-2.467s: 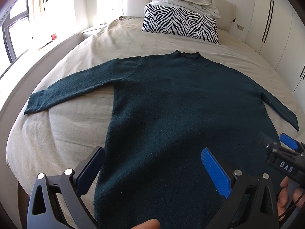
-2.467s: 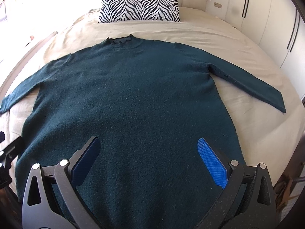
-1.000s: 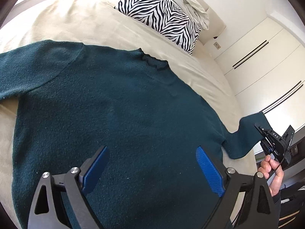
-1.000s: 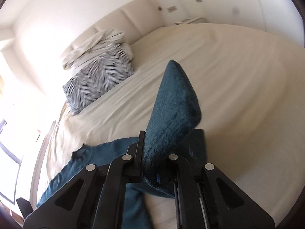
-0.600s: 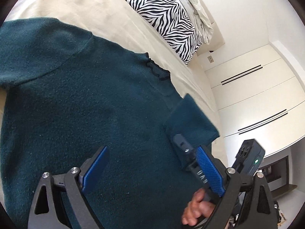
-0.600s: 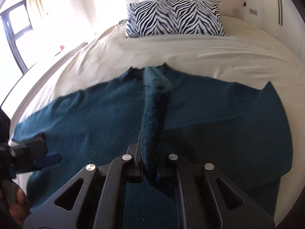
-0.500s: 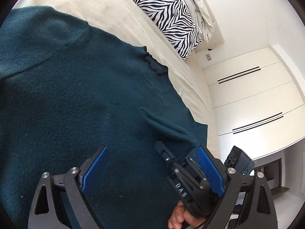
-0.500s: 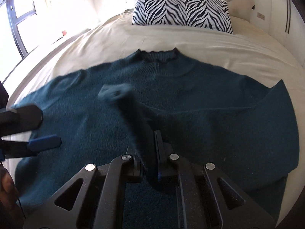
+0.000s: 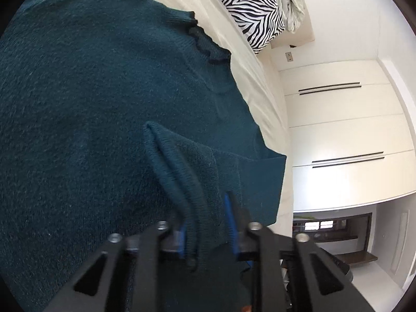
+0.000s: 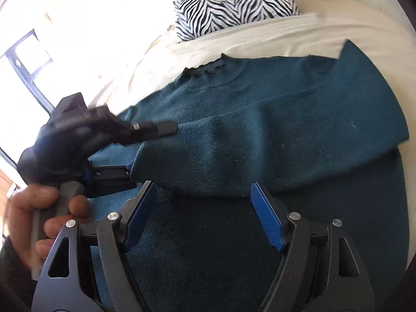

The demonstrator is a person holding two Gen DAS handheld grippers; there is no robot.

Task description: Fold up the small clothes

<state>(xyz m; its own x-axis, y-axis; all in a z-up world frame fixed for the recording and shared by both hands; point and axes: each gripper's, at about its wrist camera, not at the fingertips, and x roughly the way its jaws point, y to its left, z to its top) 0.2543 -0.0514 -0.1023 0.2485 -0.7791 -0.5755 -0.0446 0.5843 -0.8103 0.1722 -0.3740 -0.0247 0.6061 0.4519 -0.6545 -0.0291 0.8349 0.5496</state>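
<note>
A dark teal sweater [image 9: 78,104] lies flat on a cream bed, collar [image 9: 205,44] toward the pillows. Its right sleeve [image 10: 260,150] is folded across the body. My left gripper [image 9: 205,231] is shut on the sleeve's cuff [image 9: 182,182]; it shows in the right wrist view [image 10: 124,163] too, holding the cuff end. My right gripper [image 10: 202,215] is open and empty, just above the sweater's body, below the folded sleeve.
A zebra-striped pillow [image 10: 234,5] and rumpled bedding [image 9: 293,2] lie at the head of the cream bed [image 10: 312,31]. White wardrobe doors [image 9: 338,130] stand past the bed's right side. A window [image 10: 28,59] is to the left.
My right gripper carried the sleeve across the body, then let go and opened. My left gripper, open before, has closed on the cuff.
</note>
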